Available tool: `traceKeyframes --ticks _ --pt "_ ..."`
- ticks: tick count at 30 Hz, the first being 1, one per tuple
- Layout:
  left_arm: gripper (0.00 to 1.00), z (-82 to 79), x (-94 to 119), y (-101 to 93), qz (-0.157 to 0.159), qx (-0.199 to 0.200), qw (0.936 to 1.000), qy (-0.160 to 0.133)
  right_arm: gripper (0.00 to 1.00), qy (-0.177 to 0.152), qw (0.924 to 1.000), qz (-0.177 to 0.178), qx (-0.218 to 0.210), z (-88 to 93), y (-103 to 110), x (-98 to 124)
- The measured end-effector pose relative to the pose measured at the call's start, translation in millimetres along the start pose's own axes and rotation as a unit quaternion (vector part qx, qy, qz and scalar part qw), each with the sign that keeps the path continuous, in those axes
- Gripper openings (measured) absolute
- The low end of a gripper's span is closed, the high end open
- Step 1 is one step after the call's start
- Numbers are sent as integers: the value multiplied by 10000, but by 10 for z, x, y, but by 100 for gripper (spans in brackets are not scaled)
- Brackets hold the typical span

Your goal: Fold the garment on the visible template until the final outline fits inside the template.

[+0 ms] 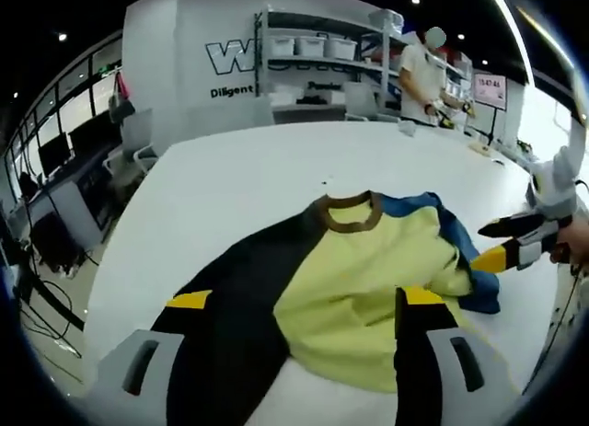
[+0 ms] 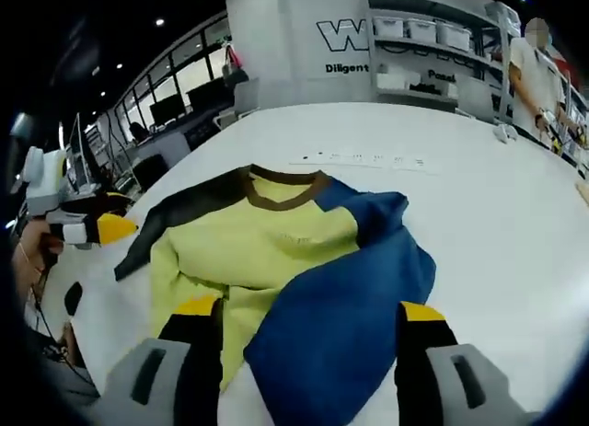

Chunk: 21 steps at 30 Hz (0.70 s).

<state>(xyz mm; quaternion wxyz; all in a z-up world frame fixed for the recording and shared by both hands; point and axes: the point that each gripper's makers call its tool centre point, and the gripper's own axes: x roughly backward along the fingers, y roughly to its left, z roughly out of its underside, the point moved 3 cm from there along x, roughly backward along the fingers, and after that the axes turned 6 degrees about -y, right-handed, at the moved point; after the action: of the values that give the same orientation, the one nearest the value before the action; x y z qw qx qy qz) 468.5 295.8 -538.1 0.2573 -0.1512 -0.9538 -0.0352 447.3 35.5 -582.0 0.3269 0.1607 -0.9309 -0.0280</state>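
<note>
We've got the shirt (image 1: 368, 288) lying crumpled on the white table (image 1: 248, 178), right ahead of both tongs. Its black sleeve (image 1: 235, 306) runs under our left gripper (image 1: 308, 306), jaws spread, holding nothing. The blue sleeve (image 2: 340, 306) sits between the spread jaws of our right gripper (image 2: 308, 311). Shelving (image 1: 317, 58) stands beyond the table.
</note>
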Motion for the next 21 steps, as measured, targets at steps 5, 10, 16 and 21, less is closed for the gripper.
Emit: traceKeyframes --ticks 5,10,16,21 --pt "75 172 65 -141 121 108 9998 94 66 125 9997 -7 196 209 102 51" --pt "73 358 138 -329 279 233 9990 242 58 209 9993 18 297 357 183 79" --pt "65 489 236 -591 450 359 9977 361 44 235 9983 232 474 443 162 102" --pt "59 594 275 -878 748 39 9963 425 35 210 9980 353 480 486 123 124"
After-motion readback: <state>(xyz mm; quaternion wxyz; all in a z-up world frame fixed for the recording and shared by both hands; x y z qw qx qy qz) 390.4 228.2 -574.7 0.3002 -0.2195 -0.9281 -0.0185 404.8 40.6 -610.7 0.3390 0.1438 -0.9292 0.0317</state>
